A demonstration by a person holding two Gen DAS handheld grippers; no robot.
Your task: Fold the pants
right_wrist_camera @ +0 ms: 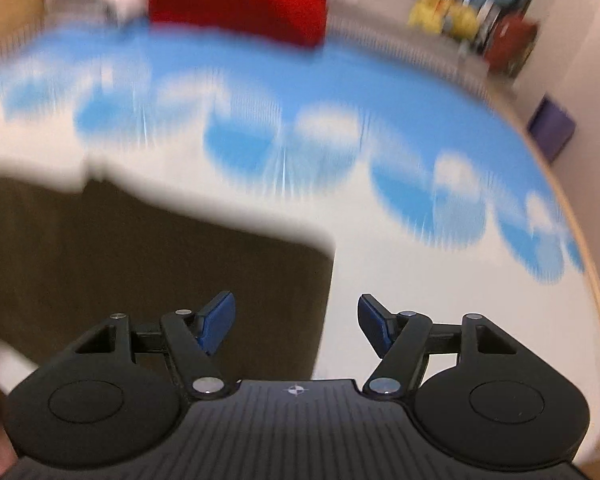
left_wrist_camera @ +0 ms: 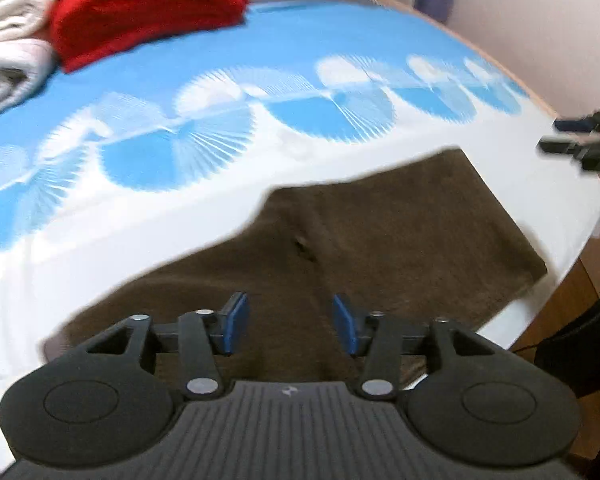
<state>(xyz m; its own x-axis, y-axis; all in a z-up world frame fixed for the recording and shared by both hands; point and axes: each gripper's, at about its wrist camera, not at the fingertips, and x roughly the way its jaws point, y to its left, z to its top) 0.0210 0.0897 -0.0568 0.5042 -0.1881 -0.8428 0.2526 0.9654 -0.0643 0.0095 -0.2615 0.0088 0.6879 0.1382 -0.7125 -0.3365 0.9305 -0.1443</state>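
Dark brown pants (left_wrist_camera: 380,240) lie flat on the blue-and-white bed sheet (left_wrist_camera: 260,40), near its front edge. My left gripper (left_wrist_camera: 290,322) is open and empty, hovering just above the near part of the pants. In the right wrist view the pants (right_wrist_camera: 140,264) fill the lower left, and their right edge runs just left of centre. My right gripper (right_wrist_camera: 296,322) is open and empty above that edge. It also shows in the left wrist view (left_wrist_camera: 580,140), at the far right above the bed edge. The right wrist view is motion-blurred.
A folded red cloth (left_wrist_camera: 140,8) and folded white cloths (left_wrist_camera: 8,48) are stacked at the far left of the bed. A wooden bed frame (left_wrist_camera: 560,308) and a wall (left_wrist_camera: 520,20) lie to the right. A purple box (right_wrist_camera: 552,128) sits by the wall.
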